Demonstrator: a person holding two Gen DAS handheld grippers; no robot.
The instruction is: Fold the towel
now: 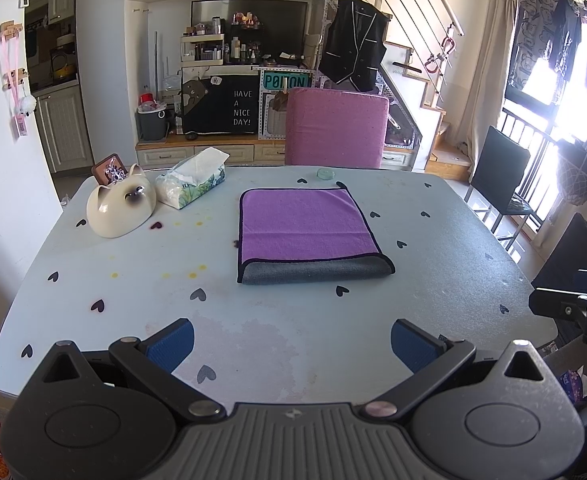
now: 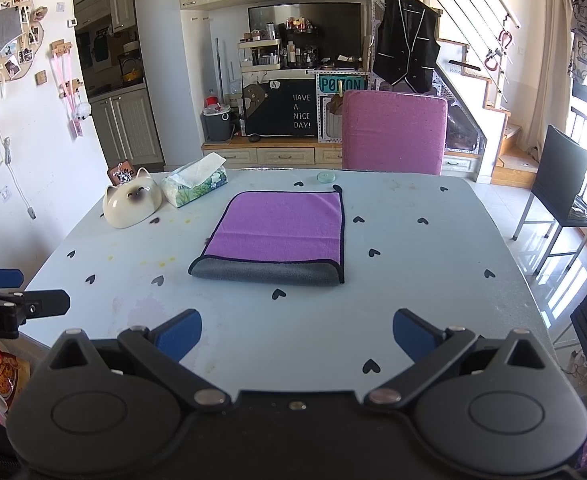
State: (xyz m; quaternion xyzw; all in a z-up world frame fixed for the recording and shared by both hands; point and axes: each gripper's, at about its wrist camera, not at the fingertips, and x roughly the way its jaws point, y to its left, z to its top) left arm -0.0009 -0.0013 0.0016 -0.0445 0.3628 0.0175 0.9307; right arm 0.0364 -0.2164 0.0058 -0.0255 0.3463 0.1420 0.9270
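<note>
A purple towel (image 1: 305, 226) with a grey underside lies folded flat in the middle of the pale blue table (image 1: 253, 320); its grey near edge faces me. It also shows in the right wrist view (image 2: 279, 228). My left gripper (image 1: 292, 344) is open and empty, held back near the table's front edge, well short of the towel. My right gripper (image 2: 297, 336) is open and empty too, beside the left one. The right gripper's side shows at the right of the left view (image 1: 569, 300).
A cream cat-shaped bowl (image 1: 119, 208) and a tissue pack (image 1: 191, 182) stand at the far left of the table. A small green disc (image 1: 325, 173) lies at the far edge. A pink chair (image 1: 335, 128) stands behind the table, a black chair (image 1: 501, 172) to the right.
</note>
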